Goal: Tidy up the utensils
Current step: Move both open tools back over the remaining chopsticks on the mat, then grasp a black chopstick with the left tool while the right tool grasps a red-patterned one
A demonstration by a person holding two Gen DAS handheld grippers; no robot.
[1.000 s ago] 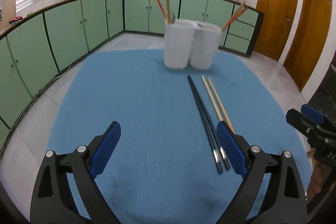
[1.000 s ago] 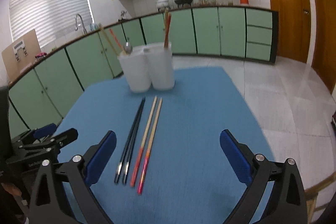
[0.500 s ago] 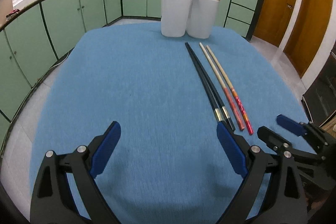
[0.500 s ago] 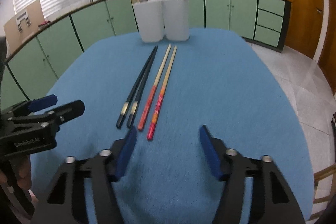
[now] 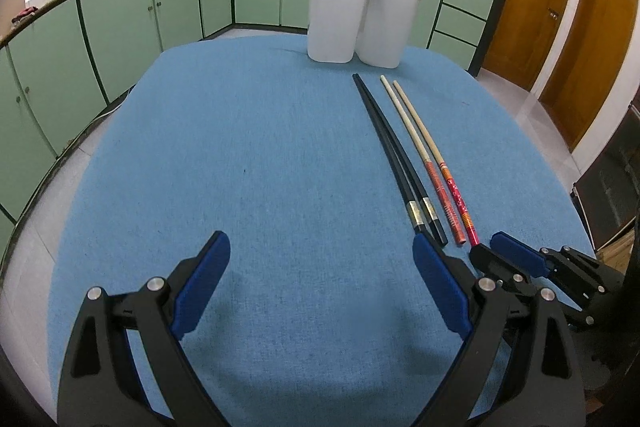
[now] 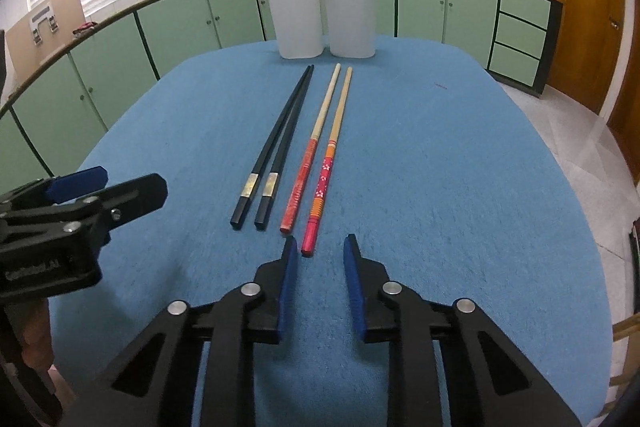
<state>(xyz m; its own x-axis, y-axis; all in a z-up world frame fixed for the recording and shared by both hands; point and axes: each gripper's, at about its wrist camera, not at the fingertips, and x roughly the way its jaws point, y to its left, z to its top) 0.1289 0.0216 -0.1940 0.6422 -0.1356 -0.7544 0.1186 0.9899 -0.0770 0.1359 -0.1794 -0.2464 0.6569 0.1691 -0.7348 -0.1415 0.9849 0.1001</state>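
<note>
Two black chopsticks (image 6: 276,151) and two wooden chopsticks with red ends (image 6: 324,155) lie side by side on the blue table (image 6: 460,163); they also show in the left wrist view, black (image 5: 394,155) and red-ended (image 5: 430,163). Two white holders (image 6: 320,15), also in the left wrist view (image 5: 362,21), stand at the far edge with chopsticks inside. My right gripper (image 6: 320,247) is partly closed but empty, just short of the pink-red chopstick's end. My left gripper (image 5: 320,255) is wide open and empty, left of the black chopsticks.
Green kitchen cabinets (image 5: 120,23) ring the table. Wooden doors (image 5: 560,11) stand at the right. The left gripper shows in the right wrist view (image 6: 80,203) at the left table edge; the right gripper shows in the left wrist view (image 5: 516,259).
Both grippers came down and forward toward the near chopstick ends. My right gripper's jaws narrowed from wide open and lined up behind the pink-red chopstick. The left stayed open.
</note>
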